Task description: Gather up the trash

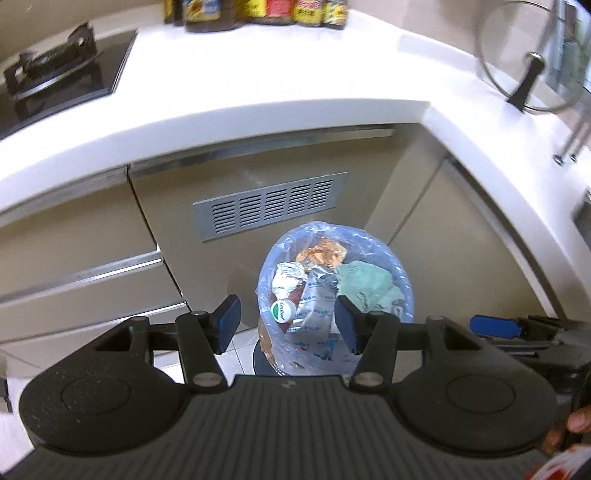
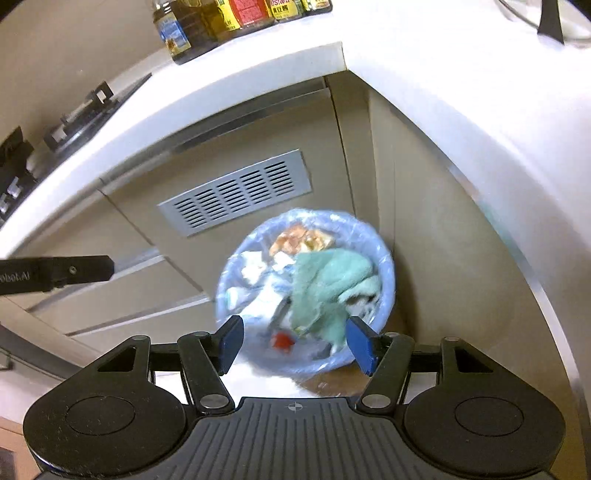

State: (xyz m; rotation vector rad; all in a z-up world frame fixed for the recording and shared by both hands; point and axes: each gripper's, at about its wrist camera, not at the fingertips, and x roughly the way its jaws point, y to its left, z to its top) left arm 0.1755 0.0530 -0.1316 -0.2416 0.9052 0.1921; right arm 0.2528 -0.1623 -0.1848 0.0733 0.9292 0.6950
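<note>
Home kitchen, white countertop [image 1: 258,85], gas hob [image 1: 55,74], sauce bottles [image 1: 258,11], cabinet drawers [image 1: 74,258]

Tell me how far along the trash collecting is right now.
Looks mostly done: the lined trash bin on the floor already holds a green cloth, crumpled wrappers and a small white cap. Nothing is in hand: the left gripper and the right gripper are both open and empty above the bin. On the white countertop I see no loose trash left.

Both wrists overlook bin [image 1: 334,280] — steeply.
</note>
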